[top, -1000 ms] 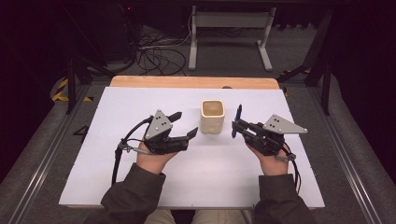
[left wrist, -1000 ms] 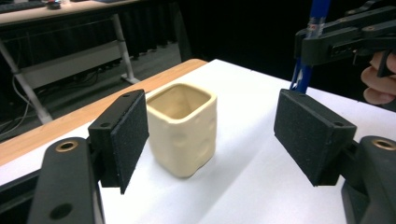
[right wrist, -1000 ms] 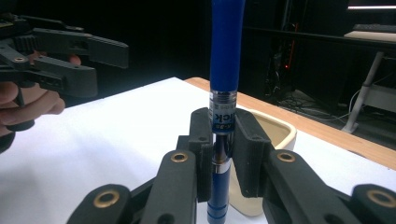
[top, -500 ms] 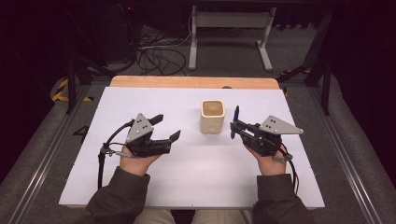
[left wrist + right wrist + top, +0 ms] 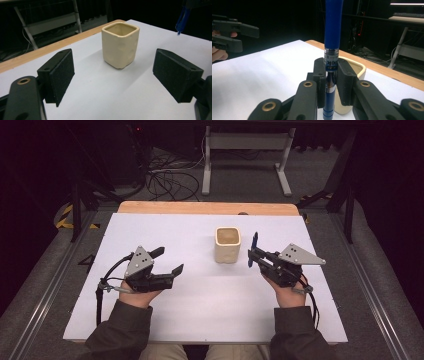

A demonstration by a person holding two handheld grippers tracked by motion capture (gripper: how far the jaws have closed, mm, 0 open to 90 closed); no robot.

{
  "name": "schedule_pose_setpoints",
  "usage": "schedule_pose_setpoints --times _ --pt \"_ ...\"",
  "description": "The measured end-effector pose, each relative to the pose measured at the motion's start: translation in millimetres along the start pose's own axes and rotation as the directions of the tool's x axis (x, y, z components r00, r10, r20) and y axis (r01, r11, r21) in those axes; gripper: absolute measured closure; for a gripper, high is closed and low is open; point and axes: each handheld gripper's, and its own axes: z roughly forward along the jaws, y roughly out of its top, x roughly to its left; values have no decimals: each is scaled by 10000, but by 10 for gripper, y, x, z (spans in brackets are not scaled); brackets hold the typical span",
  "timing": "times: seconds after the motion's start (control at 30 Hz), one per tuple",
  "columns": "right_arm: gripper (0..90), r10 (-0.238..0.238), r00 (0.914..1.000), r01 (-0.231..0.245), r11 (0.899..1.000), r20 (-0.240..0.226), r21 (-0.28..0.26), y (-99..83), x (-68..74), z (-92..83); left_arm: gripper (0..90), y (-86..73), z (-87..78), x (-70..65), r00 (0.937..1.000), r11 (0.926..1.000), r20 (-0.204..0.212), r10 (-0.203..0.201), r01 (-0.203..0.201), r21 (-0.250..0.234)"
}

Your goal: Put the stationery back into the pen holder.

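Left tool has moved away from cup, open and empty. Right tool grips pen upright; probably next goes lowering it into the cup.

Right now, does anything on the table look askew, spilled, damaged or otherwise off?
Nothing stands out. The cream square ceramic cup stands upright and looks intact, on the white tabletop. The right gripper holds a blue pen upright beside it; the left gripper is open.

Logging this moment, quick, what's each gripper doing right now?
Left gripper: open, holding nothing, jaws wide apart facing the cup.
Right gripper: closed on the blue pen, held upright beside the cup.
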Motion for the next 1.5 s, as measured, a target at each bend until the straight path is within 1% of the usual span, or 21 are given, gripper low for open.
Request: schedule_pose_setpoints --times 0.07,0.13,0.17,0.27,0.4,0.5,0.67,0.77,0.87,0.97,1.07,1.1,1.13,1.2,1.3,1.33,1.43,1.5 --pt "791 -46 10000 46 10000 52 1 4 10 6 181 -18 -22 12 10000 10000 -18 54 -53 39" --pt "792 -60 10000 61 10000 76 -75 10 24 14 181 -33 -46 30 10000 10000 -23 31 -31 33" --pt "792 -88 9999 89 9999 97 -77 13 31 16 181 -40 -56 35 10000 10000 -21 -43 43 -3" --pt "792 -118 9999 119 9998 94 -158 19 59 37 182 -49 -83 50 10000 10000 -13 -28 28 -28" --pt "792 -186 9998 188 9997 119 -158 17 92 81 182 -66 -91 52 10000 10000 -33 47 -46 37" --pt "792 -219 9996 222 9996 151 -177 19 98 106 182 -73 -98 66 10000 10000 -29 1 -1 17" --pt "792 -114 9994 122 9996 339 -245 12 88 144 184 -65 -119 89 10000 10000 -7 -61 61 -48" --pt "792 -54 9993 64 9996 372 -285 20 88 169 185 -63 -140 108 9999 9999 -26 -98 97 -75" --pt "792 -124 9991 140 9991 401 -392 41 99 191 186 -65 -157 127 9999 9999 -61 -135 135 -97" --pt "792 1 9990 18 9991 452 -425 58 101 215 186 -68 -170 144 9996 9996 -89 -252 251 -113" --pt "792 2 9990 21 9987 457 -504 77 97 255 187 -66 -190 156 9995 9994 -130 -271 268 -195" --pt "792 4 9989 18 9990 473 -457 85 100 267 187 -63 -196 160 9995 9995 -141 -270 267 -193" --pt "792 -89 9988 111 9988 473 -479 93 96 283 187 -60 -202 163 9995 9994 -165 -261 258 -218" --pt "792 -34 9988 55 9991 484 -421 108 99 306 188 -58 -209 167 9994 9993 -164 -289 285 -252" --pt "792 -71 9987 93 9990 501 -432 128 91 349 187 -58 -213 172 9994 9993 -158 -293 289 -248" --pt "792 24 9988 -3 9991 490 -430 135 92 362 188 -57 -215 172 9994 9992 -153 -301 297 -260" --pt "792 1 9988 21 9990 497 -443 152 88 406 188 -50 -224 172 9995 9993 -164 -270 266 -277" --pt "792 88 9985 -67 9991 534 -408 156 84 441 188 -45 -234 177 9995 9991 -178 -275 269 -328"
